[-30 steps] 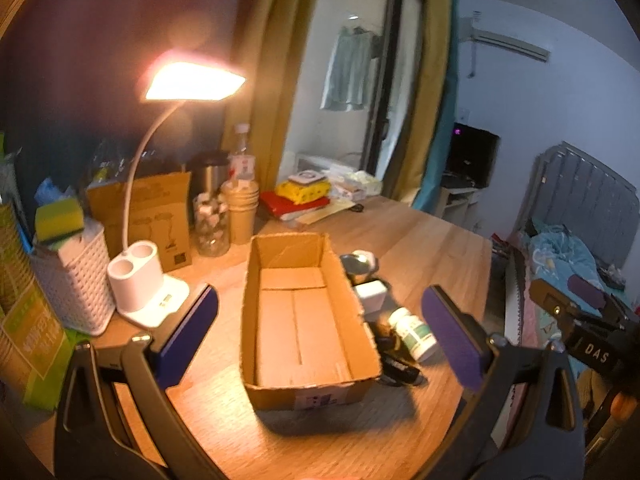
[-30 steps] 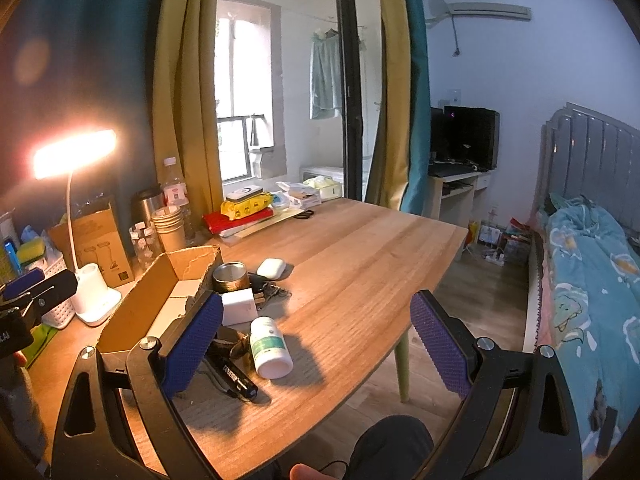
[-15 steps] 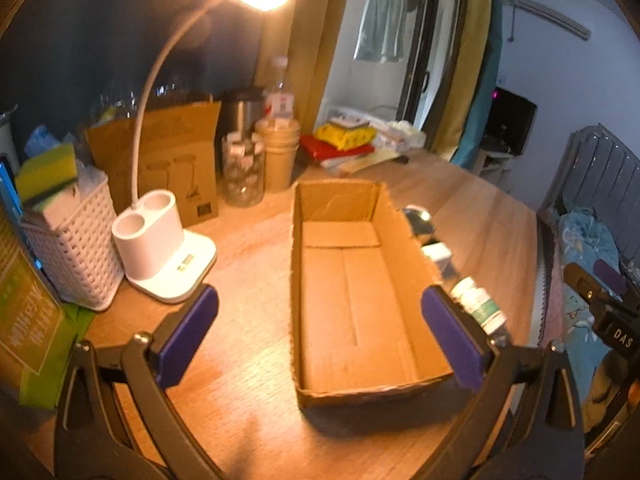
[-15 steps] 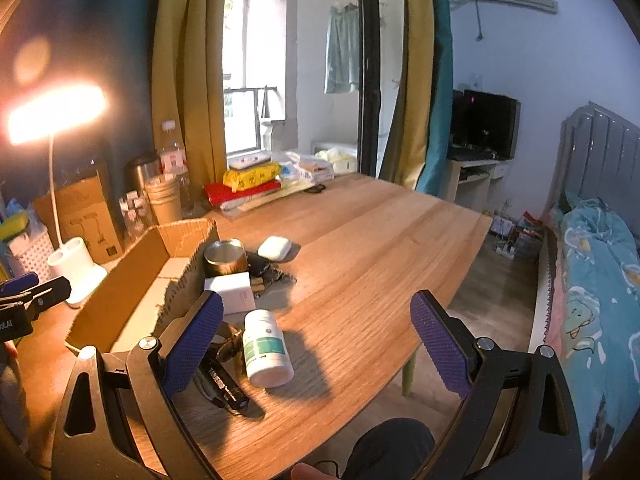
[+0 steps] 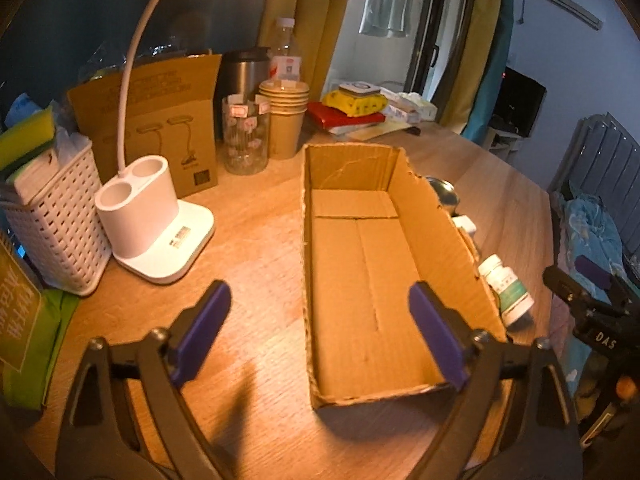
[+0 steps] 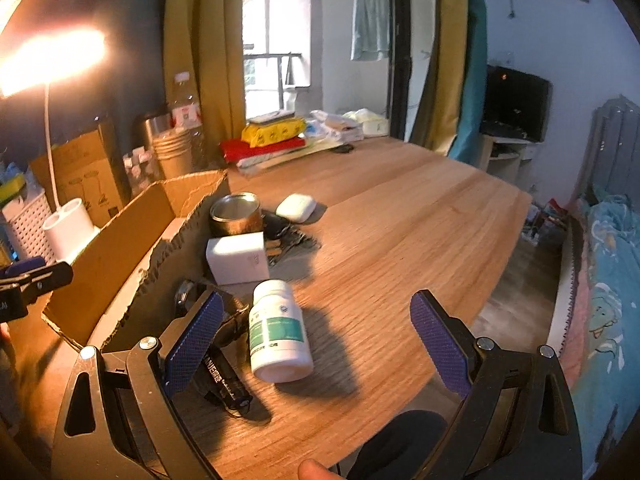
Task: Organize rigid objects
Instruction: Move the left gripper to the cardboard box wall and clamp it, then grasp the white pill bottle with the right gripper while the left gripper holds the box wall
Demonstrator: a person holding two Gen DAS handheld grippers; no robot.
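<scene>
An empty open cardboard box (image 5: 360, 280) lies lengthwise on the wooden table. My left gripper (image 5: 320, 336) hangs over its near end with its jaws closing. The box's left wall is between the fingers, and the pads touch nothing. To the right of the box lie a white bottle with a green label (image 6: 276, 332), a white cube (image 6: 238, 258), a metal tin (image 6: 236, 214), a white earbud case (image 6: 296, 207), dark keys (image 6: 288, 236) and a black stick-shaped item (image 6: 222, 376). My right gripper (image 6: 316, 344) is open, low over the bottle, which lies on its side between the fingers.
Left of the box stand a white lamp base (image 5: 148, 216), a white woven basket (image 5: 52, 216), a lamp carton (image 5: 160, 120), a glass jar (image 5: 244, 140) and stacked paper cups (image 5: 284, 120). Books and packets (image 6: 272, 140) sit at the back. The table's right edge (image 6: 500, 264) drops to floor and bed.
Both grippers have come down and forward. The box now fills the left wrist view, and the left jaws have narrowed. The bottle has come in between the right fingers.
</scene>
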